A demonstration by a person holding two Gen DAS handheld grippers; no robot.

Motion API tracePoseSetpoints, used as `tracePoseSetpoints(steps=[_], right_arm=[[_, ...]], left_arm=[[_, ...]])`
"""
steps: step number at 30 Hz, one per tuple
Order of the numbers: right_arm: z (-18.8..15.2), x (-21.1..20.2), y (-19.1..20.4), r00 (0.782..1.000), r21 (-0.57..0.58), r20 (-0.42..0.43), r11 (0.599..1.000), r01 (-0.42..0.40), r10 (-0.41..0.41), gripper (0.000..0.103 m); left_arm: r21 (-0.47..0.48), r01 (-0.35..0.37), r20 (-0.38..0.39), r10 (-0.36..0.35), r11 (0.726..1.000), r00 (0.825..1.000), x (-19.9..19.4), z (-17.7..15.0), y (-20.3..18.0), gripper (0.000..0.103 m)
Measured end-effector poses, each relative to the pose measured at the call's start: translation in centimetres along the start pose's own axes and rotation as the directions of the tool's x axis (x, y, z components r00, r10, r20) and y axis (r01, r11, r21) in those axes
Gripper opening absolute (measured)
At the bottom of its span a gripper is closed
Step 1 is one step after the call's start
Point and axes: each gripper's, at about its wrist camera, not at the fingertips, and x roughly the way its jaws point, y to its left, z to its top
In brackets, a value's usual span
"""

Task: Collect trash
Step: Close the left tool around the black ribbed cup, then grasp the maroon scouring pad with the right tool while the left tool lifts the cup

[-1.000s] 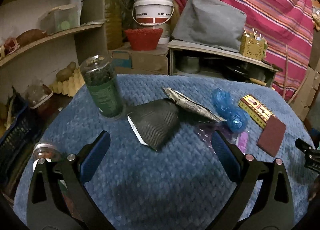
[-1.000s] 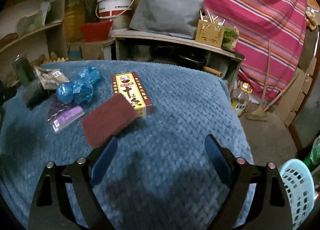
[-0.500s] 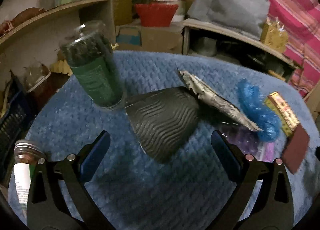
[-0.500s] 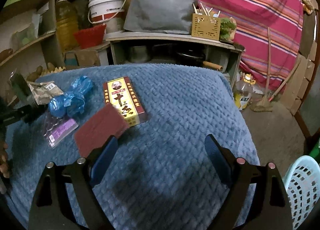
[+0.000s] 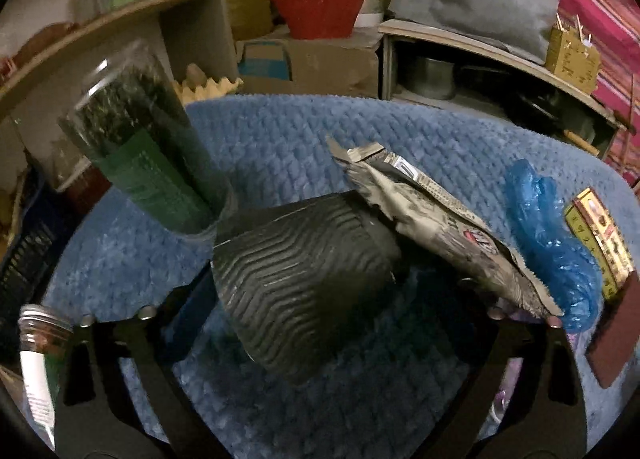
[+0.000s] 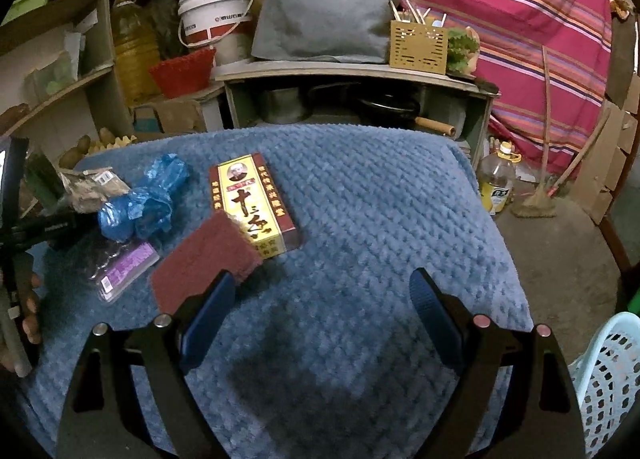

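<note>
Left gripper point(image 5: 320, 299) closing around ribbed black cup point(image 5: 304, 275), laundry basket point(image 6: 604, 383) right view only

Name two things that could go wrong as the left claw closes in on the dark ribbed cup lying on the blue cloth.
The left claw is closing around the ribbed cup, which looks thin and may crush or squirt out. The tall green jar stands close beside the cup; a nudge could topple it. The crumpled wrapper leans over the cup and might be dragged along.

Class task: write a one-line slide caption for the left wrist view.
Left gripper closing around a black ribbed paper cup lying on the blue blanket.
</note>
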Motion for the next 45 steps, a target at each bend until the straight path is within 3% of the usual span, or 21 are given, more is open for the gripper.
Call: tracePoseSetpoints(steps=[1, 9, 18, 21, 25, 30, 38, 40, 43, 45], right_arm=[[0.0, 0.0, 0.1, 1.000, -0.003, 0.001, 1.000, -0.006, 0.006, 0.087], [0.0, -0.5, 0.7, 1.000, -0.023, 0.014, 1.000, 0.004, -0.004, 0.087], [0.3, -0.2, 1.8, 0.999, -0.004, -0.004, 0.999, -0.040, 0.040, 0.087], [0.5, 0.1, 2.6, 0.999, -0.001, -0.011, 0.999, -0.053, 0.053, 0.087], [0.4, 0.8, 3.4, 0.999, 0.002, -0.032, 0.999, -0.036, 0.036, 0.087], [0.5, 1.4, 4.3, 0.998, 0.016, -0.048, 0.999, -0.038, 0.038, 0.087], [0.3, 2.4, 6.5, 0.999, -0.054, -0.050, 0.998, -0.025, 0.022, 0.087], [0.4, 2.0, 7.0, 0.999, -0.062, -0.030, 0.998, -0.013, 0.011, 0.085], [0.4, 1.5, 8.5, 1.000, -0.100, -0.012, 0.995, -0.009, 0.008, 0.071], [0.4, 1.2, 9.8, 1.000, -0.116, 0.002, 0.993, -0.021, 0.021, 0.068]], left_arm=[[0.000, 0.015, -0.010, -0.015, 1.000, 1.000, 0.0, -0.1, 0.3, 0.079], [-0.013, 0.067, -0.047, -0.068, 0.998, 0.997, -2.9, -2.1, 1.9, 0.075], [0.046, 0.092, 0.000, -0.092, 0.995, 0.996, -7.9, -7.4, 2.8, 0.075], [0.073, 0.103, 0.001, -0.103, 0.992, 0.995, -8.2, -7.7, 2.6, 0.075], [0.120, 0.115, 0.058, -0.123, 0.986, 0.991, -9.4, -8.1, 2.5, 0.075], [0.094, 0.159, 0.039, -0.163, 0.983, 0.986, -9.5, -8.5, 3.4, 0.075], [0.081, 0.157, 0.056, -0.162, 0.984, 0.985, -9.7, -8.6, 4.7, 0.075], [0.074, 0.160, 0.059, -0.165, 0.984, 0.985, -9.8, -8.5, 5.1, 0.075], [0.064, 0.163, 0.058, -0.167, 0.985, 0.984, -9.7, -8.5, 5.5, 0.075], [0.061, 0.159, 0.062, -0.163, 0.985, 0.985, -9.8, -8.5, 5.7, 0.075]])
